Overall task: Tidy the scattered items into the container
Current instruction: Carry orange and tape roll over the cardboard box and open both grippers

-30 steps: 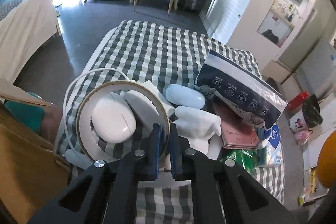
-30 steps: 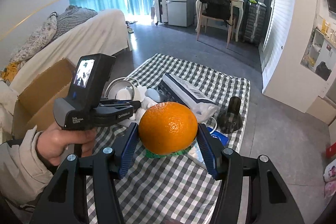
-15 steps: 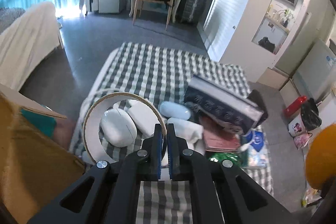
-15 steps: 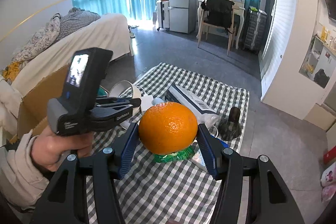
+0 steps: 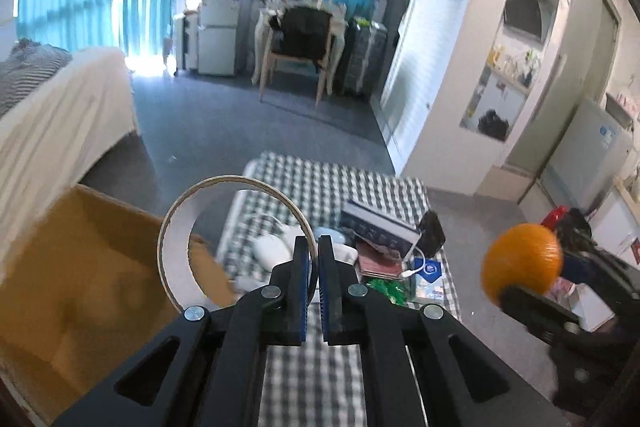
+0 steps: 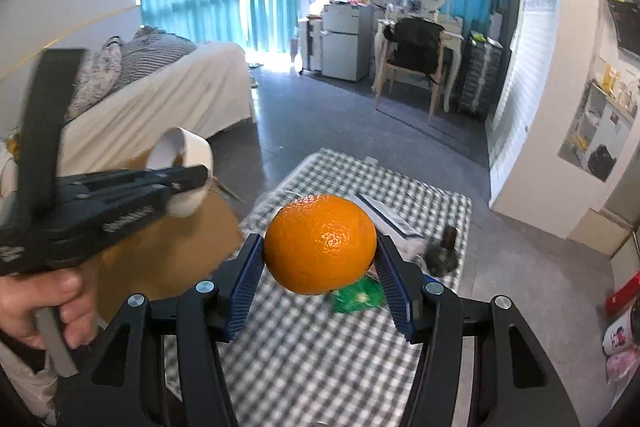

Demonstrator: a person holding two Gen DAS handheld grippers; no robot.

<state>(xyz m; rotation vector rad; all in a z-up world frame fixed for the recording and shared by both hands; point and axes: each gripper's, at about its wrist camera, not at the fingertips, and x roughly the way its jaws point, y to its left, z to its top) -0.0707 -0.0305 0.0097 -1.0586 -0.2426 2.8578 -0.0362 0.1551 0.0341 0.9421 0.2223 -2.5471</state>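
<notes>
My left gripper (image 5: pixel 314 247) is shut on the rim of a white tape ring (image 5: pixel 176 223) and holds it in the air above the edge of the open cardboard box (image 5: pixel 80 267). The ring also shows in the right wrist view (image 6: pixel 188 163), pinched by the left gripper (image 6: pixel 200 177). My right gripper (image 6: pixel 320 247) is shut on an orange (image 6: pixel 320 245), held above the checked cloth (image 6: pixel 312 347). The orange shows at the right of the left wrist view (image 5: pixel 522 261).
On the checked cloth (image 5: pixel 320 187) lie a white mouse (image 5: pixel 270 251), a dark book (image 5: pixel 380 227), a reddish wallet (image 5: pixel 378 261), a green packet (image 5: pixel 386 289) and a dark bottle (image 6: pixel 444 251). A bed (image 6: pixel 160 107) stands left, a chair (image 6: pixel 412 67) at the back.
My left gripper has lifted the tape ring off the cloth and carried it left over the box edge. The right gripper has risen a little with the orange.
</notes>
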